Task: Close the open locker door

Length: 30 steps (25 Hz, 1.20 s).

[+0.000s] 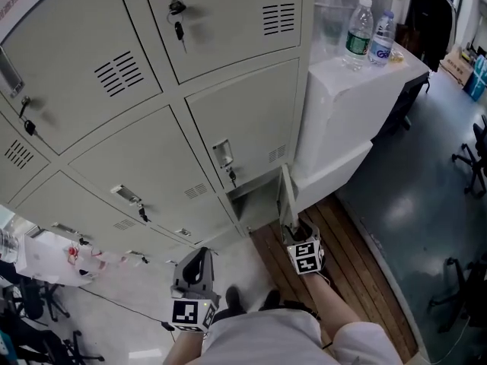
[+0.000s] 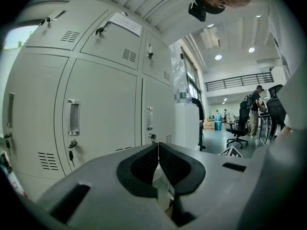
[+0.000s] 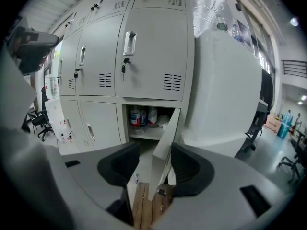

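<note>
Matt, seemingly metal locker door [image 3: 165,140], wooden floor [image 1: 358,272]

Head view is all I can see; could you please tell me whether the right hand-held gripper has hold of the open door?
Observer: No. The right hand-held gripper is open, with the door edge-on between its jaws.
Operator: Is anything stored behind it?
Observer: Yes, containers stand on a shelf inside.
Operator: And the other one?
Observer: The left hand-held gripper is shut and empty.

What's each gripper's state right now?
Left gripper: shut, empty.
Right gripper: open, pale grey metal locker door edge showing between its jaws, not clamped.
</note>
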Motion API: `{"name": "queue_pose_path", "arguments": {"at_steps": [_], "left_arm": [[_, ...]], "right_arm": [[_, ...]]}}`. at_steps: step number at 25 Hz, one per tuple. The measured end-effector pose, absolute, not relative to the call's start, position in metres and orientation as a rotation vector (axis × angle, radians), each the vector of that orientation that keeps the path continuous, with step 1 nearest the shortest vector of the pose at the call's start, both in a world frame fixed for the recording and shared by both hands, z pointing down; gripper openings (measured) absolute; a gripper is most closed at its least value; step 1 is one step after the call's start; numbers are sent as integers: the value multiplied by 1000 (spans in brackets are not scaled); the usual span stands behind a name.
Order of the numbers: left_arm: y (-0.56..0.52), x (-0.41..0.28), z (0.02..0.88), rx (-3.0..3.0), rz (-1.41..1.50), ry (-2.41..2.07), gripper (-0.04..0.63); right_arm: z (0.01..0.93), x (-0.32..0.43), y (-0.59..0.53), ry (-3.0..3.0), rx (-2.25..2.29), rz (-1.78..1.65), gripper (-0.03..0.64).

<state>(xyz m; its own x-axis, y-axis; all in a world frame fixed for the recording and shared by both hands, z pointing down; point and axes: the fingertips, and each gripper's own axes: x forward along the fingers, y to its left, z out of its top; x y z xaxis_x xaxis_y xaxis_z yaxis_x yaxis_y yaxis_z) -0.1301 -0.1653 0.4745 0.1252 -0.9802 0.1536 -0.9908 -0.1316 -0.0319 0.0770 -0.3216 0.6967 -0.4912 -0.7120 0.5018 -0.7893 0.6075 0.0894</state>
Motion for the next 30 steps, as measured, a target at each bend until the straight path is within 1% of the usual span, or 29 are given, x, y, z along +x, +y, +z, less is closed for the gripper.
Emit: {"name": "queue_pose_path", "arguments": {"at_steps": [10,30], "left_arm": [[-164,-172,474,2234,188,-2068,11],[-174,-269,471,2140,152,-2161,11]], "right_arm": [[694,17,-311,-2366,1116,233,193],[698,-90,-334,-2395,1023,214,193]]}}
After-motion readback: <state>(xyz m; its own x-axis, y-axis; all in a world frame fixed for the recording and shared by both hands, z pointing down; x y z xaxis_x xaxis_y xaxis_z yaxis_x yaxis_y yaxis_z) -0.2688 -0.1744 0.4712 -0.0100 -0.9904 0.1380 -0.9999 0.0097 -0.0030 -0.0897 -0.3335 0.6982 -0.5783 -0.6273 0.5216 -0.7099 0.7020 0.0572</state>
